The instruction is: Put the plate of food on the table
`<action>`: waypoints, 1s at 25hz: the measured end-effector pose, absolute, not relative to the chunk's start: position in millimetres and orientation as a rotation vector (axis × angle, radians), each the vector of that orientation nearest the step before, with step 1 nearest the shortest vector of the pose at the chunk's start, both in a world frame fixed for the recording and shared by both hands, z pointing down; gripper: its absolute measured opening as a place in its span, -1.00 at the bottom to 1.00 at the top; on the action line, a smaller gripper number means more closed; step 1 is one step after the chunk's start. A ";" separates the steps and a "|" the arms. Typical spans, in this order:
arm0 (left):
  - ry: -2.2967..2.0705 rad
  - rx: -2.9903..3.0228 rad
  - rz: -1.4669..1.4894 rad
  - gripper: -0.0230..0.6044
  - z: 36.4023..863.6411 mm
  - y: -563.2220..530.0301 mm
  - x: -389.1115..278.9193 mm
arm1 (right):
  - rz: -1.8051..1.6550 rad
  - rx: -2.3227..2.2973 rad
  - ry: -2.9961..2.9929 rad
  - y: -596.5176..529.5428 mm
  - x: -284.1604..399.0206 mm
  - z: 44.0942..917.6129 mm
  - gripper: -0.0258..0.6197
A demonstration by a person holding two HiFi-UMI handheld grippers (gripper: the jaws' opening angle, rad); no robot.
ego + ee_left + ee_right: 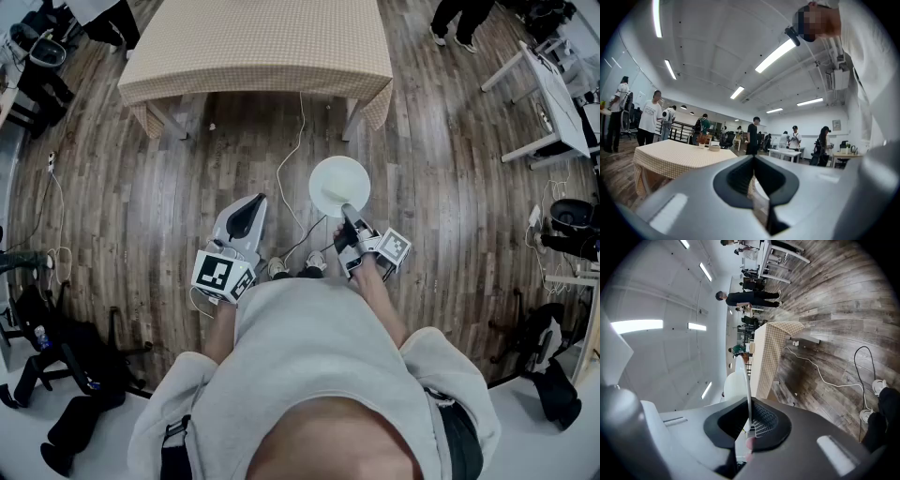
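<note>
Open wood floor [169,206] lies between the person and the near edge of the cloth-covered table [253,47]. The right gripper [348,214] is clamped on the near rim of the white plate [337,183], short of the table. The left gripper [251,208] is closed and empty.

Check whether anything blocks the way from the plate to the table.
Nothing visible does. The right gripper holds the plate by its rim, and between it and the table there is only open wood floor, with a white cable lying flat on it.
</note>
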State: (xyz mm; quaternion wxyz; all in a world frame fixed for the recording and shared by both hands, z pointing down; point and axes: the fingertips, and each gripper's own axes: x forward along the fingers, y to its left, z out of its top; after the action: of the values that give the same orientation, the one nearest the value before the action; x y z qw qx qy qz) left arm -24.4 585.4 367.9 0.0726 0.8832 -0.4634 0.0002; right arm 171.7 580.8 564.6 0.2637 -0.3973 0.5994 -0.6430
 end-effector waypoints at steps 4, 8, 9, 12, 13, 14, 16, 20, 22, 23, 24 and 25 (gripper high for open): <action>-1.392 2.673 -0.009 -0.90 365.8 581.6 -17.8 | -1.719 -1.068 1.641 570.1 175.4 560.7 -0.89; -1.411 2.678 -0.003 -0.90 362.4 581.5 -12.7 | -1.721 -1.046 1.658 566.6 178.0 557.7 -0.89; -1.413 2.679 -0.001 -0.90 361.9 581.2 -11.3 | -1.720 -1.041 1.659 566.3 179.1 557.0 -0.89; -1.422 2.683 0.008 -0.90 361.4 581.6 -8.7 | -1.716 -1.028 1.658 566.3 182.4 557.2 -0.89; -1.428 2.684 0.010 -0.90 361.2 581.8 -8.1 | -1.716 -1.027 1.662 566.0 183.4 557.8 -0.89; -1.434 2.683 0.011 -0.90 361.0 581.9 -7.2 | -1.718 -1.027 1.670 565.3 184.2 558.1 -0.89; -1.446 2.679 0.012 -0.90 361.4 582.0 -4.2 | -1.727 -1.018 1.683 564.0 185.1 558.0 -0.89; -1.466 2.671 0.021 -0.90 362.3 581.6 3.5 | -1.740 -0.992 1.685 559.8 189.7 558.6 -0.89; -1.471 2.670 0.039 -0.90 364.2 583.1 7.6 | -1.752 -0.984 1.681 560.5 193.6 558.5 -0.89; -1.473 2.669 0.051 -0.90 365.4 584.9 8.8 | -1.758 -0.981 1.682 562.2 195.8 559.0 -0.89; -1.478 2.669 0.060 -0.90 365.9 586.5 9.3 | -1.763 -0.979 1.689 563.7 197.9 559.8 -0.89; -1.487 2.668 0.064 -0.90 366.0 587.4 9.2 | -1.765 -0.976 1.698 564.1 199.7 560.8 -0.89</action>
State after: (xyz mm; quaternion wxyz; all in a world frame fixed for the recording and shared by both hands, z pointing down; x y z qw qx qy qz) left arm 9.2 587.4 366.0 0.0434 0.8725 -0.4862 0.0210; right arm 199.7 564.1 560.8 0.2499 -0.3586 0.6237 -0.6481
